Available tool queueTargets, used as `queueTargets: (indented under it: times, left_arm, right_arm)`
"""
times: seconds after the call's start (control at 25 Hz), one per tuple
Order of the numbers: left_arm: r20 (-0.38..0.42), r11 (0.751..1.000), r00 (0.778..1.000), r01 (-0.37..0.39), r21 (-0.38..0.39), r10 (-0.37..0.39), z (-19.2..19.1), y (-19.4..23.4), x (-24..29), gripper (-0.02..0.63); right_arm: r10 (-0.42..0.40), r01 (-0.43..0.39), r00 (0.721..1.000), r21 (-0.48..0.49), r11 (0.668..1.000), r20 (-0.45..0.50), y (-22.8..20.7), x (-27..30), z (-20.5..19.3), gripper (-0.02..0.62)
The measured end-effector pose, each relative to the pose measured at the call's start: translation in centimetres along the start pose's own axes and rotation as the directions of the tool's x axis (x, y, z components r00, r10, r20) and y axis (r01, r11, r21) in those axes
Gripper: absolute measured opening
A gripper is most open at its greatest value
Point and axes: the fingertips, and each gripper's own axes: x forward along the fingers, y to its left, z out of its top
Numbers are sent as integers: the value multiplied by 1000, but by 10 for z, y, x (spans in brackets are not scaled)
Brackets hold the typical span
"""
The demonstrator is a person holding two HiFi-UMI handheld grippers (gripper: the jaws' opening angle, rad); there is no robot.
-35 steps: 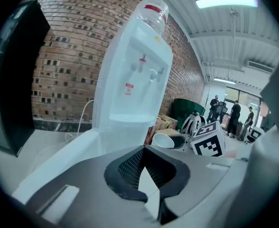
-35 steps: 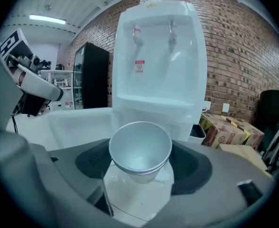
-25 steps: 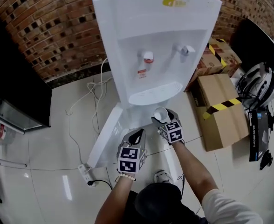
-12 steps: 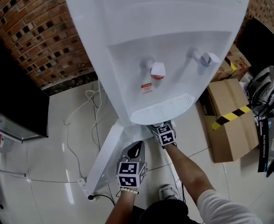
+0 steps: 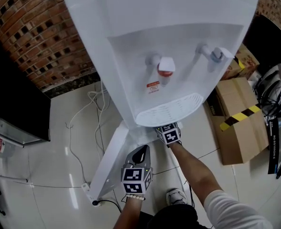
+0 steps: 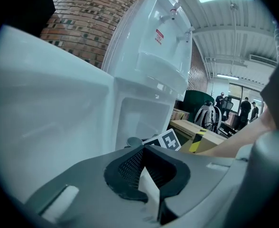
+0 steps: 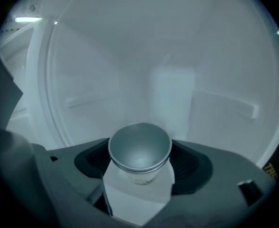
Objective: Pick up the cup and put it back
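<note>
the cup (image 7: 139, 148) fills the gap between the right gripper's (image 7: 139, 167) jaws. white cabinet walls (image 7: 82, 80) close it in at 9, 12 and 3 o'clock, with only 6 open. from the head, the drip tray (image 5: 171, 109) overhangs at 12. the open cabinet door (image 5: 109, 161) bars 9, just beside the left gripper (image 5: 140, 150). cardboard boxes (image 5: 236, 137) stand at 3, a cable (image 5: 68, 126) and power strip (image 5: 87, 189) at 8.

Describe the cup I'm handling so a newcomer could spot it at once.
Start at the white water dispenser against the brick wall. Inside its lower compartment, the right gripper holds an empty pale cup between its jaws, the only cup in sight.
</note>
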Motion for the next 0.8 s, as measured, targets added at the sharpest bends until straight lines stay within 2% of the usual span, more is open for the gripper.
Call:
queueTargets:
  times: [0.12, 0.2, 0.4, 0.64, 0.8]
  left_arm:
    - [13, 1000, 1000, -3, -6, 3, 1, 1, -3, 6]
    - [17, 1000, 1000, -5, -14, 6, 0, 2, -5, 6]
    - [32, 999, 999, -15, -35, 16, -1, 5, -11, 6]
    - [36, 996, 998, -44, -78, 47, 9, 4, -34, 6]
    - [22, 990, 996, -84, -113, 87, 31, 3, -72, 6]
  right_arm:
    - [-13, 13, 1000, 12, 1000, -17, -4, 5, -6, 391]
    - [-7, 8, 1000, 15, 1000, -16, -3, 2, -2, 454]
    - [-2, 2, 1000, 6, 1000, 21, -2, -13, 8, 466]
    - [-8, 8, 999, 4, 1000, 51, 10, -71, 4, 465]
    - [9, -9, 999, -3, 1000, 40, 30, -118, 19, 425]
